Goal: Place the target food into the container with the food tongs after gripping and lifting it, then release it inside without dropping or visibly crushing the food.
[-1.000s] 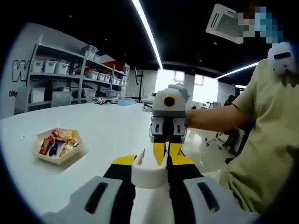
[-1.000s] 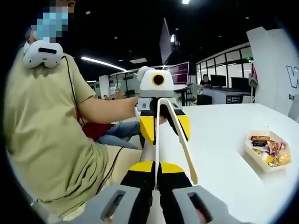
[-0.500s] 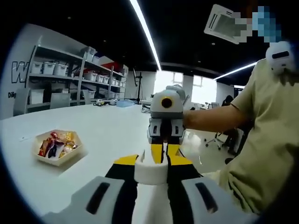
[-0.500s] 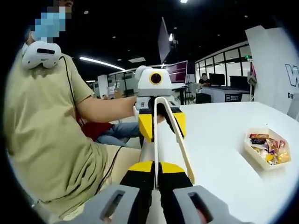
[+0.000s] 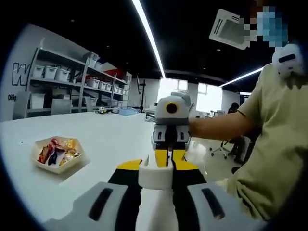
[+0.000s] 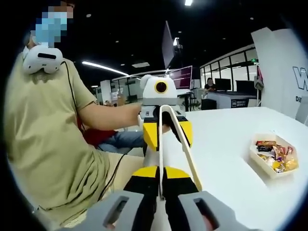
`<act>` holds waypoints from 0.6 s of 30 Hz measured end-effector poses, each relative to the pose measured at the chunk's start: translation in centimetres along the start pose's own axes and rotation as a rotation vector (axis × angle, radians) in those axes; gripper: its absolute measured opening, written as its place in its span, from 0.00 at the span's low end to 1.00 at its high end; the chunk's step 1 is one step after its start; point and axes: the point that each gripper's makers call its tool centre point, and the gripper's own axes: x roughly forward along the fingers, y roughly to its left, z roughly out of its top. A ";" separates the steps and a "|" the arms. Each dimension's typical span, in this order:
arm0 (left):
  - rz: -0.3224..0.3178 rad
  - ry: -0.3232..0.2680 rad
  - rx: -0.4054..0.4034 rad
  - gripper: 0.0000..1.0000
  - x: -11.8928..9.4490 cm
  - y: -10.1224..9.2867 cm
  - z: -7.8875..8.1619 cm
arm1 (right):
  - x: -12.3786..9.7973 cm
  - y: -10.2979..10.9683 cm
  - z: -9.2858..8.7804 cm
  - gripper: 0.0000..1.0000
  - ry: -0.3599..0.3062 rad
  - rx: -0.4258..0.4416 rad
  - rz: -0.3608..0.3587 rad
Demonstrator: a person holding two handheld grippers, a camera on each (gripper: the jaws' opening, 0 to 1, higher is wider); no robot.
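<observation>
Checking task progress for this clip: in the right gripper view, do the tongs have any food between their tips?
No. The white tongs carry no food, and the wrapped snacks lie in the tray on the table.

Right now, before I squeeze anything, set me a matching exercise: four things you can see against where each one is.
Things:
1. tongs
2. snack tray
3. storage bins
4. white headset

Places:
a. on the shelves
b. around the person's neck
c. held between the left gripper and the right gripper
d. on the white table

Pairs: 1-c, 2-d, 3-a, 4-b
</observation>
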 end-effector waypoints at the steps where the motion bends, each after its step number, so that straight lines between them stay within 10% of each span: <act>1: 0.003 0.000 -0.002 0.21 -0.1 0.3 -0.2 | 0.1 -0.1 -0.1 0.00 0.005 -0.019 -0.007; 18: 0.037 0.075 0.037 0.24 -0.6 1.4 -0.6 | 0.1 -1.0 -0.7 0.00 0.051 -0.029 -0.040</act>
